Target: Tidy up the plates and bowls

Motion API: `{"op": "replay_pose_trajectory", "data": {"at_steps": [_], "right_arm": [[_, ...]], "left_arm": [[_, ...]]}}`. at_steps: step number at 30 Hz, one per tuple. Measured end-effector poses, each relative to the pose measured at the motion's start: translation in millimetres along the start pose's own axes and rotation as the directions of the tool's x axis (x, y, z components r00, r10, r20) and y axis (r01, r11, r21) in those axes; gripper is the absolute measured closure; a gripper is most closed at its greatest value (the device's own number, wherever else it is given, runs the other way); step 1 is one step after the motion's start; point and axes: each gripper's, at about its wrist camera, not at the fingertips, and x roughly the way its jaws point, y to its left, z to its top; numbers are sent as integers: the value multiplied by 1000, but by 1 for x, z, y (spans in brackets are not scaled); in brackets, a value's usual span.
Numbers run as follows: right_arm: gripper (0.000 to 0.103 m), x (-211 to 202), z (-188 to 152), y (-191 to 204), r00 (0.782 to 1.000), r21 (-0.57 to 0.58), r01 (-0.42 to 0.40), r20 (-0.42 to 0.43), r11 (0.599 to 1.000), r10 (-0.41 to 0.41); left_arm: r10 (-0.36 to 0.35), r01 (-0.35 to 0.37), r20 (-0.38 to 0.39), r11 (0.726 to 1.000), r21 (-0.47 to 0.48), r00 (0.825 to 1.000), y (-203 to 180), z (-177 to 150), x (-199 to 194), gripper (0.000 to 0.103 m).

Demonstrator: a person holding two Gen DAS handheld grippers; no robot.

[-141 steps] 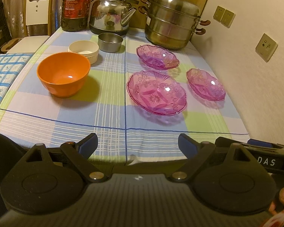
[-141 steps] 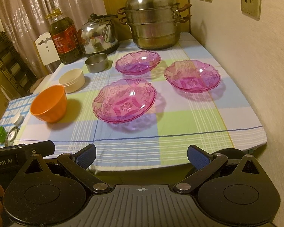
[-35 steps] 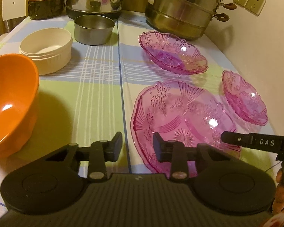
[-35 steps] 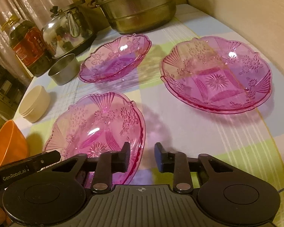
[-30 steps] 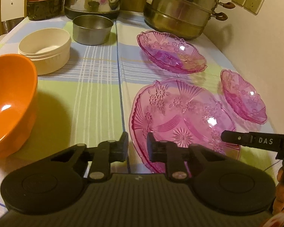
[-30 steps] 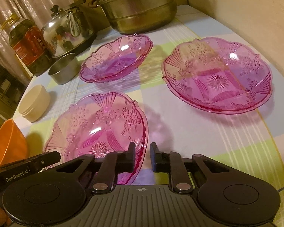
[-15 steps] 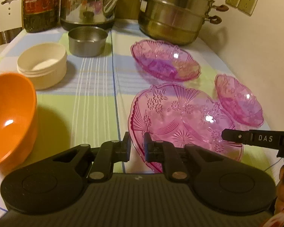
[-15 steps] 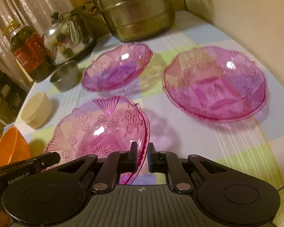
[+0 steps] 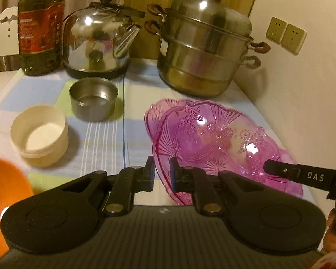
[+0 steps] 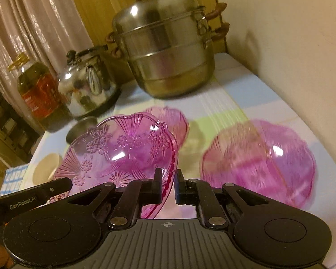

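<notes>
Plate-lifting stage, both tongs engaged. Left tongs (image 9: 162, 171) are clenched on the near left rim of the large pink glass plate (image 9: 215, 143); right tongs (image 10: 168, 183) are clenched on its opposite near rim. The plate hangs tilted above the checked counter (image 9: 127, 103), apparently clear of the cloth, and overlaps in view a second pink plate (image 9: 165, 109) behind it. A third pink plate (image 10: 257, 161) lies flat to the right, near the wall.

Risk: each grip bites only a thin scalloped edge of smooth glass, so uneven motion of the two hands could twist the plate out of one grip and drop it onto the plates below, likely chipping them. A steep tilt would add to that slip.

Containers: the steel cup (image 9: 94, 98) appears empty, showing only a reflective base. The cream bowl (image 9: 39, 135) shows a pale inside; whether anything lies in it cannot be told. The orange bowl (image 9: 4, 192) is mostly cut off by the frame. The steamer pot (image 9: 203, 51) and kettle (image 9: 96, 42) are lidded, contents hidden. The oil bottle (image 9: 41, 27) holds dark liquid.
</notes>
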Motion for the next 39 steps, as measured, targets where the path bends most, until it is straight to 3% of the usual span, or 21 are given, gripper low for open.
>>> {"op": "replay_pose_trajectory", "data": {"at_steps": [10,19,39], "right_arm": [[93,45,46,0,999,-38,17,38,999,-15],[93,88,65,-4,1000,-22,27,15,999,-27],[91,126,61,0,995,-86,88,-35,992,-92]], "left_arm": [[2,-2,30,1000,-5,1000,4,42,47,91],[18,-17,24,1000,-26,1000,10,58,83,91],[49,-49,-45,999,-6,998,14,52,125,91]]}}
